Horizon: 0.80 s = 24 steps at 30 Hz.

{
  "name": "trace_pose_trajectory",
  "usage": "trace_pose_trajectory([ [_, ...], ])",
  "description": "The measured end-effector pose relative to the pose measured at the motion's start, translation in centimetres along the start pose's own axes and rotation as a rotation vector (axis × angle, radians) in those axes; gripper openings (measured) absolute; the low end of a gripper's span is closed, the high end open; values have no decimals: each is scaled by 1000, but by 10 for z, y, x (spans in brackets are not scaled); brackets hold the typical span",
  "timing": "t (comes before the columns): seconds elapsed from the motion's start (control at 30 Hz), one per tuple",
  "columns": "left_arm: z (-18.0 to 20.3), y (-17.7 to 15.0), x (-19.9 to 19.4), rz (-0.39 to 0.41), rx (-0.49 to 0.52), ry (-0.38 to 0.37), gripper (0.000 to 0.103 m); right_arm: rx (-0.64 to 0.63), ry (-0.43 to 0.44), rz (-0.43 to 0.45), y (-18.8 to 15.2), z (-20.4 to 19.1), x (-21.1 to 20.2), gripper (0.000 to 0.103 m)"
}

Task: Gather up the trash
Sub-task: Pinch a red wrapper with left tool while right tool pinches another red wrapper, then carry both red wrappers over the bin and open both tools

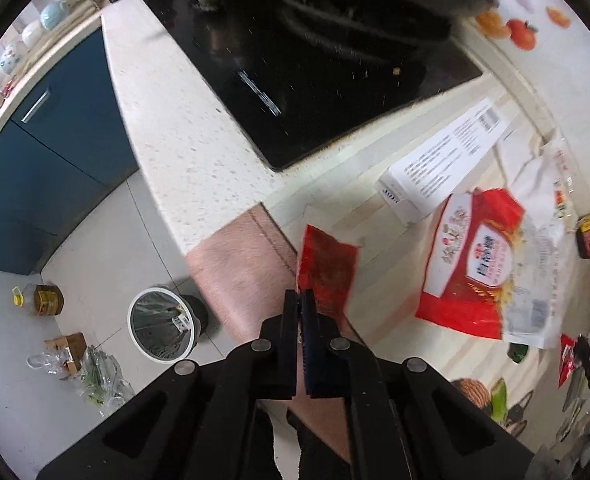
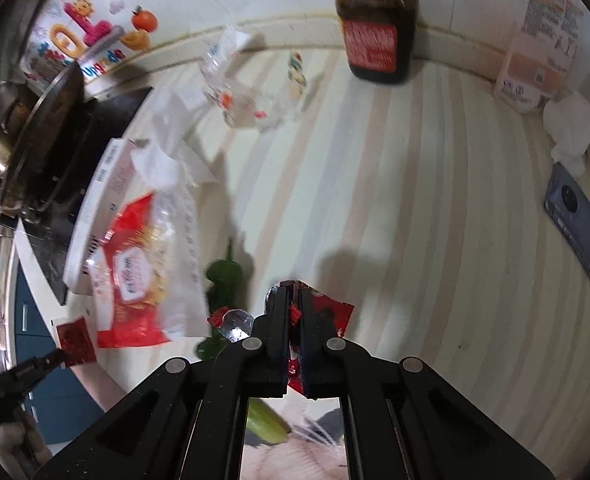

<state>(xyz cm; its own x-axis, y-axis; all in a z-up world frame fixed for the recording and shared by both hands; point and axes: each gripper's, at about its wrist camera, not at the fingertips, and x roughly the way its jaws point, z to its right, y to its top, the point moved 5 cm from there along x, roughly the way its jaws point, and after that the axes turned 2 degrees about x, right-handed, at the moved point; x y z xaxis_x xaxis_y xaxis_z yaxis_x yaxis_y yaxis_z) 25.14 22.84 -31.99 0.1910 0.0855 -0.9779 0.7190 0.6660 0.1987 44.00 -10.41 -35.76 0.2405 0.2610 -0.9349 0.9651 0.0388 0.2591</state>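
Left gripper point(image 1: 301, 294): jaws closed on the lower edge of a small red sachet point(image 1: 326, 268). The sachet stands up beyond the jaw tips, over the near edge of the worktop point(image 1: 175, 128). Beyond the jaws and to their right lie a large red-and-white food bag point(image 1: 483, 264) and a white printed box point(image 1: 443, 160), the box partly under the bag. A black hob point(image 1: 315, 80) is set into the worktop well beyond the jaws. Below and to the left of the jaws, on the floor, stands a lined waste bin point(image 1: 163, 324) with some packaging already in it.

Right gripper point(image 2: 294, 294): jaws closed on a crumpled red wrapper point(image 2: 333, 312), which sticks out to the right of the tips and shows again between the fingers lower down. Just left of the jaws lies a scrap of clear film with a red edge point(image 2: 235, 322); whether it belongs to the gripped wrapper cannot be told, the view being blurred. A dark green piece point(image 2: 225, 280) lies left of the jaws, possibly a vegetable. Well beyond the jaws stands a brown bottle with a red label point(image 2: 375, 28); to the far right lies a phone point(image 2: 579, 220).
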Motion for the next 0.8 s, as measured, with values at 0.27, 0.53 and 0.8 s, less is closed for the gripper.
trace_pose_trajectory([
  [0.27, -53, -4, -52, 103, -61, -30, 0, -106, 100, 63, -2, -76, -46, 3],
  [0.53, -153, -25, -73, 163, -177, -39, 0, -313, 239, 8, -70, -214, -57, 3],
  [0.8, -281, -89, -16, 71, -344, 4, 0, -542, 311, -158, -206, -337, 14, 3],
])
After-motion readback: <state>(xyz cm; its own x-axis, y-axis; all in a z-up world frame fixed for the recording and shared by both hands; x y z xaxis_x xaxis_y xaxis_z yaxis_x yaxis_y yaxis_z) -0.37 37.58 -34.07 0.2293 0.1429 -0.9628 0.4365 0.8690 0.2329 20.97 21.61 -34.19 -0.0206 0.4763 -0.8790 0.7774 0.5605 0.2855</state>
